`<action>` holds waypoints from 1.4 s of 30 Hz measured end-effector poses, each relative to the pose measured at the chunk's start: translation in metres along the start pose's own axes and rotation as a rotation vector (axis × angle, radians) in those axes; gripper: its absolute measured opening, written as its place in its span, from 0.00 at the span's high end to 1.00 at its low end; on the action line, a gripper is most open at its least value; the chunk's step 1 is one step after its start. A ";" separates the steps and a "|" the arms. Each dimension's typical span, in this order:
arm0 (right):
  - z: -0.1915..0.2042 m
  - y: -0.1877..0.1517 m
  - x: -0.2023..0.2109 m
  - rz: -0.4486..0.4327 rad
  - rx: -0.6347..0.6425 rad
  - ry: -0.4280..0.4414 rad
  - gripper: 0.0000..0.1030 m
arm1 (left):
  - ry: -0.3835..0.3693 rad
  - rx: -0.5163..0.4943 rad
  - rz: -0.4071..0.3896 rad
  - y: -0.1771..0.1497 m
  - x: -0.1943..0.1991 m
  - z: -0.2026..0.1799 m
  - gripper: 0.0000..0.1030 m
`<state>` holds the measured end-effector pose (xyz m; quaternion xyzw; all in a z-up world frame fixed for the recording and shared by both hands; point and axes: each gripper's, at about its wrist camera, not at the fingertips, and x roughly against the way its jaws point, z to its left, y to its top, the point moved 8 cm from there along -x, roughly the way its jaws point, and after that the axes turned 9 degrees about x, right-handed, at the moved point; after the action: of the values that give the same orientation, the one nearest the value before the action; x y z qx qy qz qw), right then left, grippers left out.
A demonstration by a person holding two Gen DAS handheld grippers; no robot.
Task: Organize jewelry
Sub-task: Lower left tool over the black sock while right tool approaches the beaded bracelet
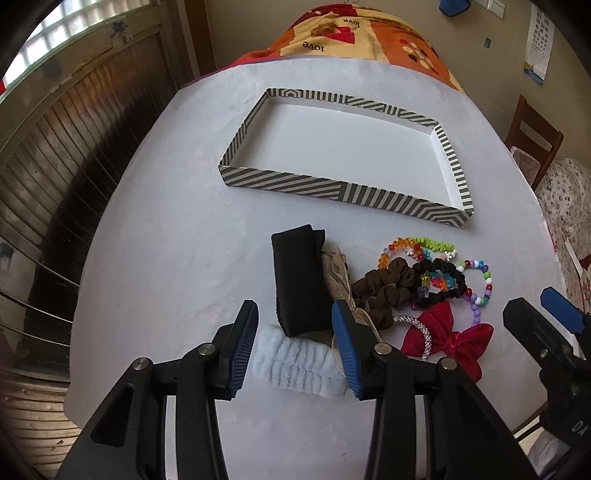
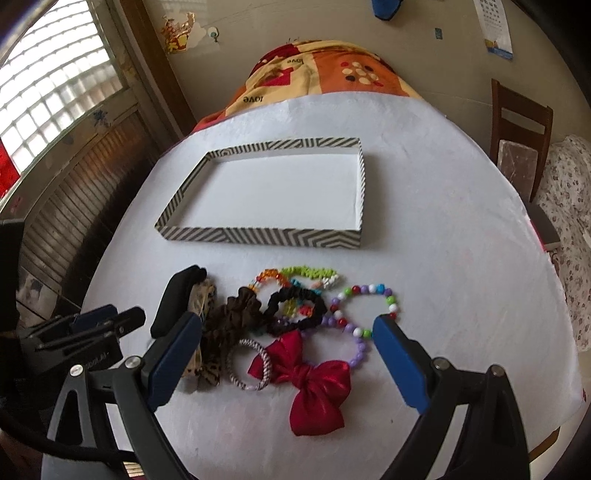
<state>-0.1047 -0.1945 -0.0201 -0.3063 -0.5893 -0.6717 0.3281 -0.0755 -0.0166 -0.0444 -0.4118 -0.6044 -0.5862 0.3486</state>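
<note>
I see the striped tray (image 1: 332, 190) on the white table (image 1: 166, 258), with nothing in it. The jewelry pile lies on the near side of the tray: black band (image 1: 299, 284), brown scrunchie (image 1: 384, 291), black scrunchie (image 2: 295, 308), bead bracelets (image 2: 364, 314) and red bow (image 2: 317, 384). My left gripper (image 1: 295, 328) is spread, straddling the black band and a pale blue band (image 1: 295, 363). My right gripper (image 2: 288, 334) is spread wide, with the bow between its fingers.

A white table (image 2: 443, 221) fills the middle; a patterned blanket (image 2: 332, 74) lies past it at 12 o'clock, a wooden chair (image 2: 521, 122) at 2, a window (image 2: 55, 81) at 10, a calendar (image 2: 495, 29) at 1
</note>
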 end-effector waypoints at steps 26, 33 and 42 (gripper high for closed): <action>0.005 -0.015 0.008 0.036 -0.015 0.034 0.07 | -0.049 -0.003 0.009 0.000 0.004 -0.006 0.68; 0.000 -0.010 0.008 0.038 0.005 -0.005 0.07 | -0.058 0.018 0.017 0.002 0.002 0.000 0.68; -0.047 0.006 0.004 0.068 0.016 -0.061 0.07 | -0.098 0.093 0.079 0.011 -0.012 0.037 0.68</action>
<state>-0.1040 -0.2425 -0.0188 -0.3438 -0.5937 -0.6457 0.3352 -0.0585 0.0192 -0.0532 -0.4469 -0.6304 -0.5225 0.3604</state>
